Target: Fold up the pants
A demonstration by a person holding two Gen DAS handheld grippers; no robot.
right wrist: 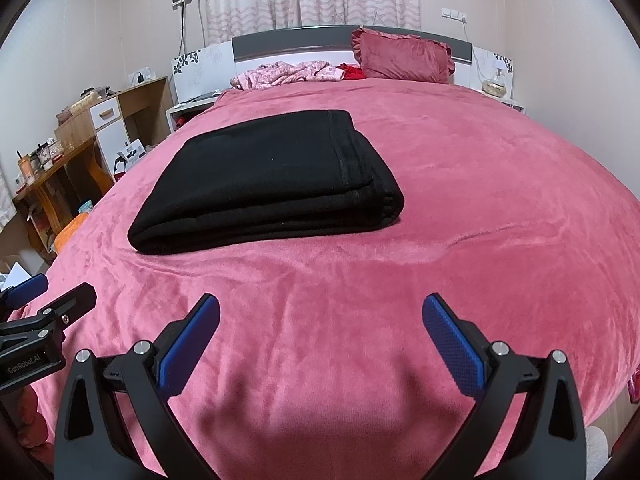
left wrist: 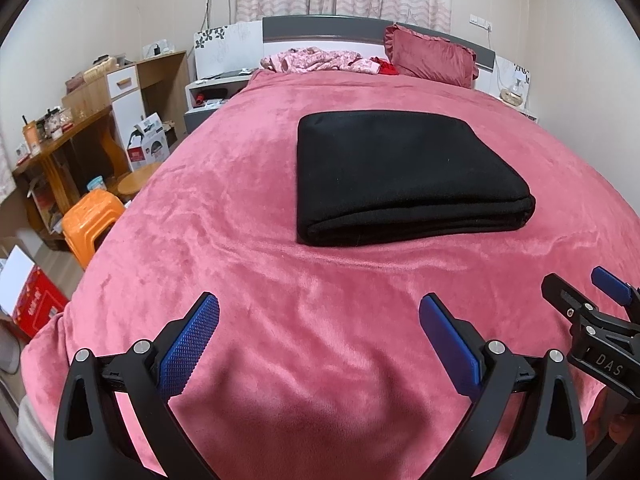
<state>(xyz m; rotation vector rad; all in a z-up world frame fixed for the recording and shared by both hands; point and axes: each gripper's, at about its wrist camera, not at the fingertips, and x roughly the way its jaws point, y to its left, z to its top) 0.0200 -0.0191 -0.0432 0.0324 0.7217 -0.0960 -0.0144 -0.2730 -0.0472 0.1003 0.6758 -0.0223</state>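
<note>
Left gripper (left wrist: pixel 320 320) and right gripper (right wrist: pixel 320 320): both spread wide, empty, hovering low over pink fleece blanket (left wrist: pixel 240 280). Beyond, well apart: black pants (left wrist: pixel 400 172) folded into flat layered rectangle mid-bed. Folding looks finished; at most square stacked edges lightly. Far: red pillow (left wrist: pixel 432 60) against headboard.

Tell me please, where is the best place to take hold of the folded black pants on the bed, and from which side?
Probably the near right corner of the black pants, coming in low from the front. There the stacked layers end in a rounded fold that one claw could close over. The right claw stands open and is nearer; the left claw is open too. The far edge lies flat on the pink blanket.
</note>
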